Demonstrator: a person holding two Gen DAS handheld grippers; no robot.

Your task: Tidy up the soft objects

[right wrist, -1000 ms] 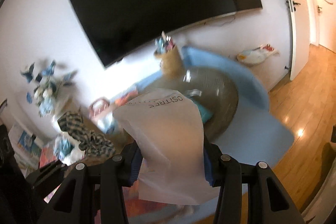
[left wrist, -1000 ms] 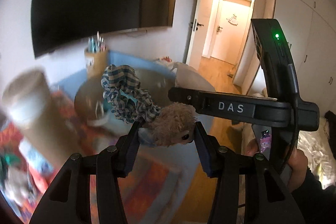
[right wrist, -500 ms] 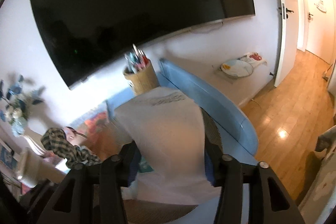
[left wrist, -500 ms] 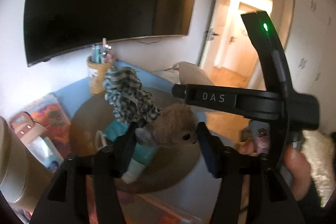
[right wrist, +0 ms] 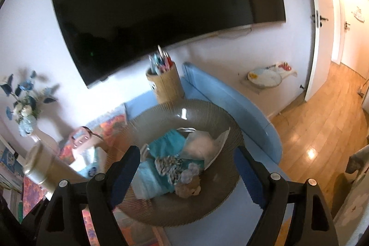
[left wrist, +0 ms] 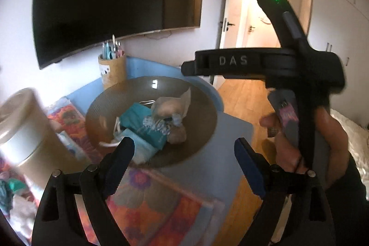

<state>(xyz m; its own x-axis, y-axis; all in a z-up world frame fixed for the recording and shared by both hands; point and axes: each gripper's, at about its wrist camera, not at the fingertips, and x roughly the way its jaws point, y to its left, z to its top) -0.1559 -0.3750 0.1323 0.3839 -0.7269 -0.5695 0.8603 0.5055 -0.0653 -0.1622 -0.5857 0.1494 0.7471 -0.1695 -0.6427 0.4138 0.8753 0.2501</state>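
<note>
The only readable lettering is "DAS", in pale capitals on the black crossbar of the right gripper (left wrist: 265, 66), seen from the left wrist view.

open right hand-held gripper (right wrist: 184, 176) above ribbed bowl (right wrist: 207, 211) of soft toy (right wrist: 187, 191), checked cloth (right wrist: 169, 164), white bag (right wrist: 203, 146)

Brown plush toy (right wrist: 187, 191), checked scrunchie (right wrist: 169, 165), heaped in bowl (right wrist: 207, 206)

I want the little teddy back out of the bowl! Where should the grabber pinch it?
Probably pinch the teddy across its round, fluffy body, coming down from above on the near side. It lies at the front edge of the pile in the bowl, with the checked cloth just behind it.
</note>
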